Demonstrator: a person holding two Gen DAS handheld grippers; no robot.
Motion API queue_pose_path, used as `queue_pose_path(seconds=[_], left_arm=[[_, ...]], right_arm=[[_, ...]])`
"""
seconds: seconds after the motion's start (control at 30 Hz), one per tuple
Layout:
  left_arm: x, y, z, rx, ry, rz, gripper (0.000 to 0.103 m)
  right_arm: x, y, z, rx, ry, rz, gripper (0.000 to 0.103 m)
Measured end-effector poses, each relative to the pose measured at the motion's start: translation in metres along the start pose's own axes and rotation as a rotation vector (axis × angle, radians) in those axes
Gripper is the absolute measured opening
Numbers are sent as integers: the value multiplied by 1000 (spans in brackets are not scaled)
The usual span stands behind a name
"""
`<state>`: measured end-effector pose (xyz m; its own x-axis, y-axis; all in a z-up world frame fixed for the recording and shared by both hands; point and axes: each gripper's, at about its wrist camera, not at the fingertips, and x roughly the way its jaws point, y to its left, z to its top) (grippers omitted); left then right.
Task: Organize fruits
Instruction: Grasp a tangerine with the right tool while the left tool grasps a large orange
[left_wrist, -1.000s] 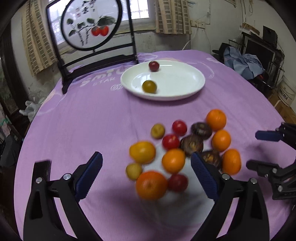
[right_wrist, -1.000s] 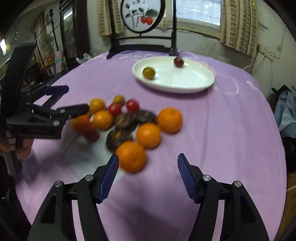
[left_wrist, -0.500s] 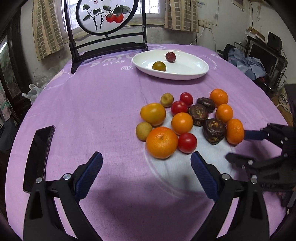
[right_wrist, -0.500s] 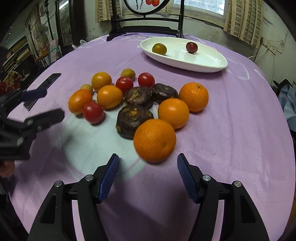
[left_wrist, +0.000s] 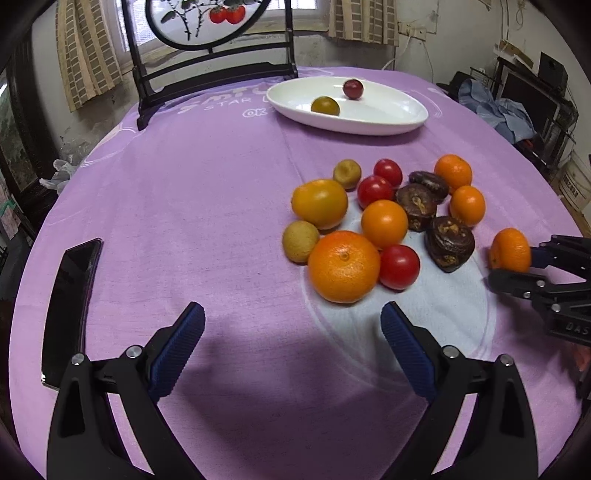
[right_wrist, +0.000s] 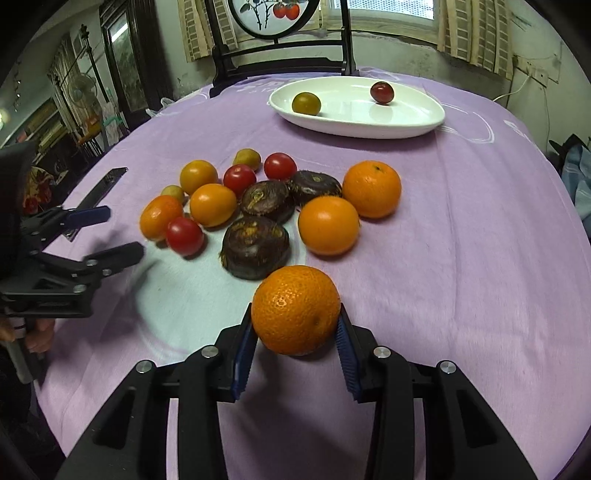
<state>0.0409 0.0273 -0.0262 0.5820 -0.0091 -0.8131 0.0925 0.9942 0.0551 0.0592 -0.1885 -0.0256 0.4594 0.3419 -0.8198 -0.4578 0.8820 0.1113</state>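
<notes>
A cluster of oranges, red tomatoes and dark brown fruits (left_wrist: 384, 218) lies on the purple tablecloth. My right gripper (right_wrist: 295, 336) is shut on an orange (right_wrist: 295, 309) at the near edge of the cluster; it also shows in the left wrist view (left_wrist: 509, 250). My left gripper (left_wrist: 291, 332) is open and empty, just short of a large orange (left_wrist: 343, 266). A white oval plate (left_wrist: 376, 118) at the far side holds a green-yellow fruit (left_wrist: 325, 106) and a dark red fruit (left_wrist: 352, 88).
A black phone (left_wrist: 70, 306) lies near the table's left edge. A dark chair with a painted round back (left_wrist: 210, 70) stands behind the table. Clutter and shelves (left_wrist: 517, 103) stand to the right.
My right gripper has closed around the nearest orange, which now sits apart from the cluster. My left gripper has pulled back a little and stays open.
</notes>
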Motion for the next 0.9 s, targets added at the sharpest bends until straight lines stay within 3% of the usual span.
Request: queue_pose_path(seconds=[0.17, 0.3, 0.5, 0.73, 0.8, 0.9], left_arm=[[10, -9, 1, 3, 34, -9, 94], [19, -8, 8, -39, 53, -28, 70], [24, -18, 20, -10, 77, -6, 61], [32, -29, 32, -29, 90, -35, 61], [32, -30, 32, -32, 78, -48, 46], [28, -26, 30, -44, 79, -58, 43]], right_arm=[[-9, -3, -11, 17, -10, 29, 41], [-16, -5, -16, 28, -23, 47, 41], [-19, -3, -22, 20, -31, 57, 41], [-20, -4, -24, 28, -32, 57, 41], [-21, -3, -25, 28, -34, 61, 41], [-23, -5, -27, 32, -38, 62, 41]])
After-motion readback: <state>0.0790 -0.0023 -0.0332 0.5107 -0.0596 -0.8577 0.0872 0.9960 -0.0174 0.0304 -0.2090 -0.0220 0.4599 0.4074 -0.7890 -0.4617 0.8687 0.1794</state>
